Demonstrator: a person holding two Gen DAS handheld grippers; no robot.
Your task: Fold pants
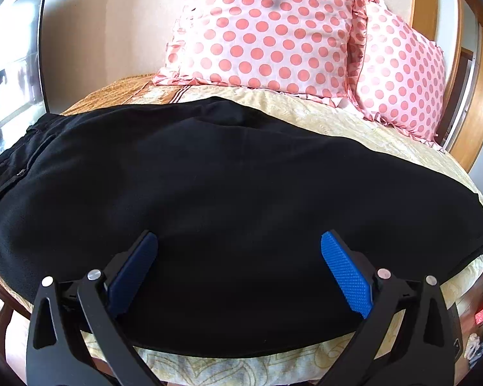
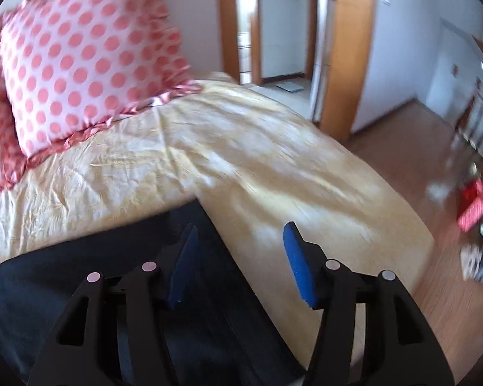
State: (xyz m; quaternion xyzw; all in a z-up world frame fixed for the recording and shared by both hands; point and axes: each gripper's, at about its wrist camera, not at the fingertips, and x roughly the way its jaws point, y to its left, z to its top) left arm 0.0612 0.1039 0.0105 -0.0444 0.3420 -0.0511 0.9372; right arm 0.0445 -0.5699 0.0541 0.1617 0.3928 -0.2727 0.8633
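Observation:
Black pants (image 1: 209,193) lie flat across the yellow bedspread (image 1: 354,122), with the waistband and a zipped pocket at the left. My left gripper (image 1: 238,236) hovers over their near middle, jaws wide open, nothing between the blue pads (image 1: 347,276). In the right wrist view, one end of the pants (image 2: 80,273) fills the lower left. My right gripper (image 2: 240,225) stands open above that end's edge. Its left finger is over the black cloth and its right finger over bare bedspread (image 2: 273,167). This view is blurred.
Two pink polka-dot pillows (image 1: 267,29) lean at the head of the bed, one of them also in the right wrist view as a pillow (image 2: 80,58). The bed's edge drops to a wooden floor (image 2: 418,160) on the right, with a door frame (image 2: 347,48) and a red box (image 2: 471,206) beyond.

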